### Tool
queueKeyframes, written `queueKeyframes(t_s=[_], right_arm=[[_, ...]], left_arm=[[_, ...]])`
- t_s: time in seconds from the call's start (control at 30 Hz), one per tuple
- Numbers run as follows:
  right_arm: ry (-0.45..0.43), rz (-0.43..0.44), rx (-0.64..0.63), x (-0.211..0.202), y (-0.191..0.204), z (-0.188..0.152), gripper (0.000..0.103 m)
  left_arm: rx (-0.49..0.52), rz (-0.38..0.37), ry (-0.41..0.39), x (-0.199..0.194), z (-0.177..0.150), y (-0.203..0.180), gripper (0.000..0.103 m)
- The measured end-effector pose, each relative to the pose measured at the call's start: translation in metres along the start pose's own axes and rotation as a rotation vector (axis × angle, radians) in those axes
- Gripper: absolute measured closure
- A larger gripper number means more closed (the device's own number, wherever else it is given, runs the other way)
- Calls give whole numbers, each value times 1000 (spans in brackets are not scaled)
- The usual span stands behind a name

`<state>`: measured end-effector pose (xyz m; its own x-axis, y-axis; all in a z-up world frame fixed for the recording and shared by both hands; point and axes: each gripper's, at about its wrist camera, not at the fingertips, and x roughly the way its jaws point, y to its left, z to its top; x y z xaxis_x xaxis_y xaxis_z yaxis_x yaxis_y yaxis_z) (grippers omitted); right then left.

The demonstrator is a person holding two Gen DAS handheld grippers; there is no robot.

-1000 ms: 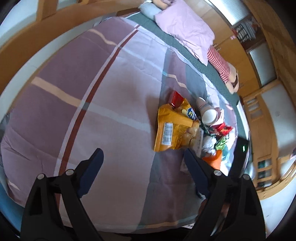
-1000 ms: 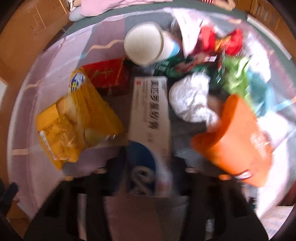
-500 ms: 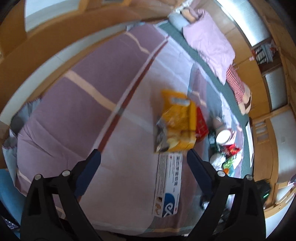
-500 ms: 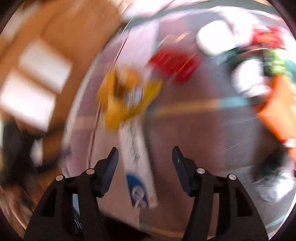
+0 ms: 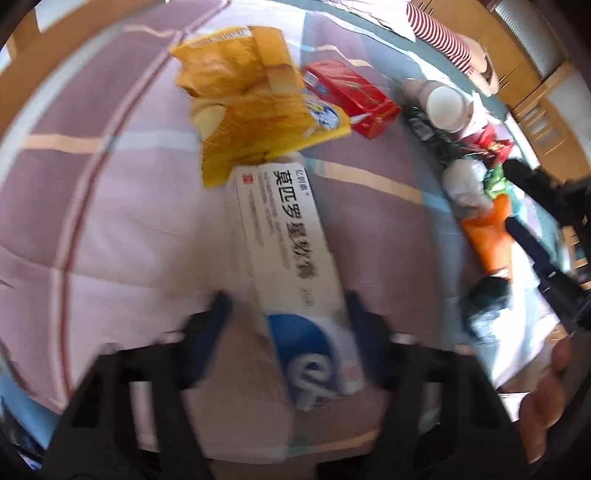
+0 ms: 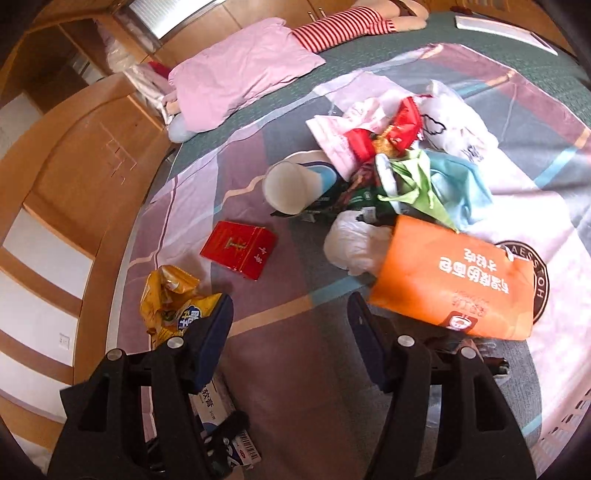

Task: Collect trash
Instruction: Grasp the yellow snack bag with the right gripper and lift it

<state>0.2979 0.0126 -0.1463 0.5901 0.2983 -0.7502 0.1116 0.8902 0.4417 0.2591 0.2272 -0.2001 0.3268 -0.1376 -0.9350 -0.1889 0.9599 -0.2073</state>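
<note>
A long white and blue carton (image 5: 291, 258) lies on the striped bedspread, its near end between the fingers of my open left gripper (image 5: 286, 310). A yellow snack bag (image 5: 255, 99) and a red box (image 5: 351, 96) lie beyond it. My right gripper (image 6: 290, 314) is open and empty above the bedspread. In the right wrist view the yellow bag (image 6: 170, 302) sits by the left finger, the red box (image 6: 240, 249) ahead, and the carton (image 6: 218, 406) below the left finger. A paper cup (image 6: 290, 186), a white wad (image 6: 354, 243) and an orange bag (image 6: 454, 284) lie ahead.
A pile of wrappers and plastic bags (image 6: 406, 147) lies past the cup. A pink pillow (image 6: 240, 77) and a striped doll (image 6: 343, 26) lie at the head of the bed. A wooden bed frame (image 6: 74, 192) runs along the left.
The left gripper has moved down to the carton, which now lies between its fingers. The right gripper, which earlier had the carton between its fingers, has drawn back from it and stands open.
</note>
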Motion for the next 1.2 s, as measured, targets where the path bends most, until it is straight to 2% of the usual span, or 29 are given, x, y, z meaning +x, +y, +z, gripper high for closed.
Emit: queueKeyframes(t_s=[0.03,0.1,0.13,0.27,0.33,0.4,0.5,0.63,0.7,0.8,1.13,1.2], right_arm=[[2,2,-7,-3,-3,2,39],[8,0,-22,3,0,3,39],[9,-3,-26,4,1,3,39],[19,0,-125,19,32,4,38],[13,8,-246,31,64,0,33],[-1,48,-350,40,94,-5,25],[0,99,-471,63,134,-14,15],[114,0,-548,116,157,-30,15],[170,-36,-551,131,157,-37,28],[155,-37,-557,127,156,-37,48],[86,41,-385,81,121,-13,50],[69,20,-387,75,117,-9,50]], left_arm=[[-21,-14,-1,-3,1,6,58],[-134,-81,0,-12,2,32,60],[-168,-83,-11,-18,0,41,60],[-290,-88,-172,-72,-3,78,60],[-323,-50,-263,-96,-5,90,60],[-344,25,-339,-112,-5,96,60],[-337,61,-344,-111,-5,94,60],[-300,54,-323,-108,-6,87,60],[-288,56,-322,-107,-3,83,59],[-289,45,-325,-107,-5,80,59],[-280,51,-342,-106,-12,81,59],[-266,47,-347,-106,-12,77,59]])
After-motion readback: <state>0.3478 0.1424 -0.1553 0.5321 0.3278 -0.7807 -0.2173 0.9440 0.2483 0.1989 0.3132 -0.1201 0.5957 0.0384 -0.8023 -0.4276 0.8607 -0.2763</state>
